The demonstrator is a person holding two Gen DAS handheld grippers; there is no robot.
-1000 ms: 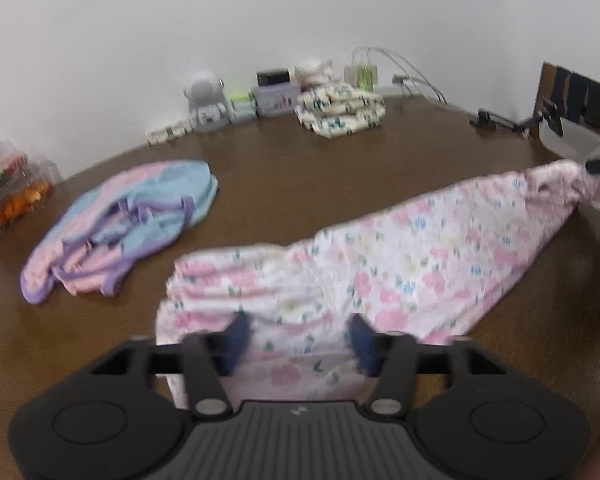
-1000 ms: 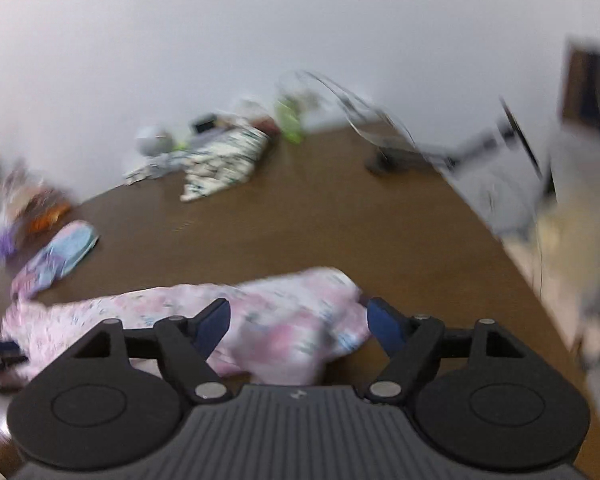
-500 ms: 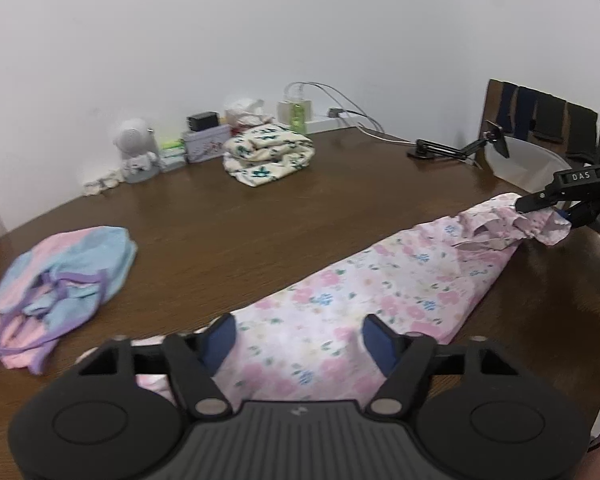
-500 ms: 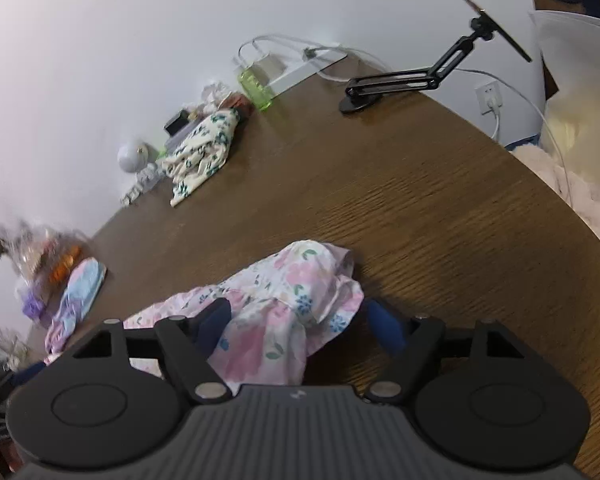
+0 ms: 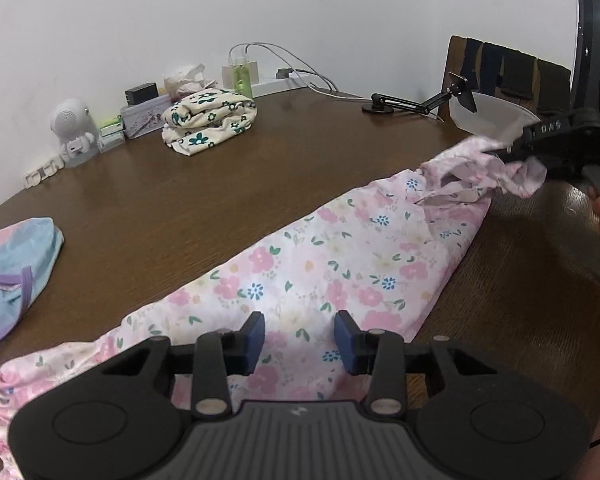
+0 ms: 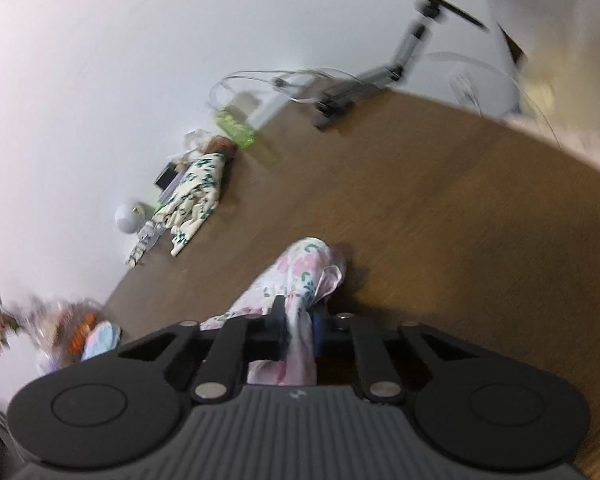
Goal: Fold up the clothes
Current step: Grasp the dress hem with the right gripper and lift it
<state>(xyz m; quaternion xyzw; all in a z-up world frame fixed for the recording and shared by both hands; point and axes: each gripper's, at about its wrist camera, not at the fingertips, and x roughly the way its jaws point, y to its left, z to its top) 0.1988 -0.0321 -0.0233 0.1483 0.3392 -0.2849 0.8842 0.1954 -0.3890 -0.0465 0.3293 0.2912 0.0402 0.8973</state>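
A pink floral garment point(image 5: 320, 272) lies stretched across the brown table point(image 5: 204, 200). My left gripper point(image 5: 299, 334) is open and hovers over its near end, fingers apart on either side of the cloth. My right gripper point(image 6: 298, 326) is shut on the garment's far end point(image 6: 300, 276); in the left wrist view it shows at the right point(image 5: 512, 152), pinching the bunched cloth and lifting it slightly off the table.
A folded cream floral garment point(image 5: 208, 118) sits at the back by the wall. A blue and pink garment point(image 5: 12, 256) lies at the left. A small white speaker point(image 5: 74, 128), boxes, cables and a black phone stand point(image 5: 416, 102) line the back. A chair point(image 5: 508, 72) stands at the right.
My right gripper has closed on the garment's far end and tilted. My left gripper has opened its fingers and moved toward the garment's middle.
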